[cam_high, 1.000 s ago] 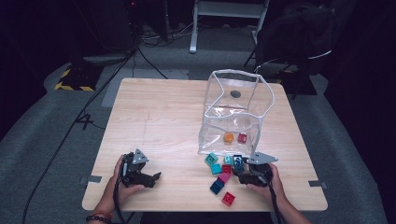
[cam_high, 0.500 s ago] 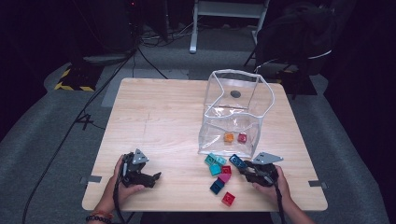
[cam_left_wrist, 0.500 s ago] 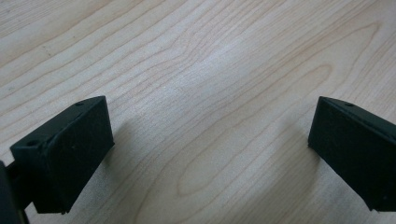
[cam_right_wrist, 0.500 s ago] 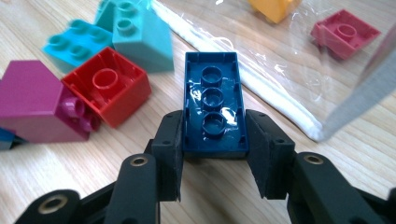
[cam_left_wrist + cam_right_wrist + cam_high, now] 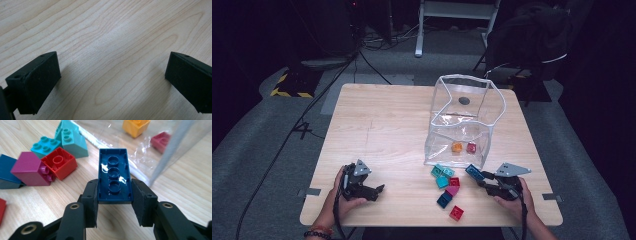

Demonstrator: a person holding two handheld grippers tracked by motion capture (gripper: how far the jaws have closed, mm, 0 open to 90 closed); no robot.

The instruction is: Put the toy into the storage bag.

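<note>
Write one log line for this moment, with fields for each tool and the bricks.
right tool: shut on blue brick, underside up | left tool: open over table | bag: orange brick, red brick inside

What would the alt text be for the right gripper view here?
The right gripper clamps a dark blue brick underside up, above the wooden table. At left lie loose teal, red and magenta bricks. Beyond, a clear plastic bag holds an orange brick and a dark red brick.
</note>
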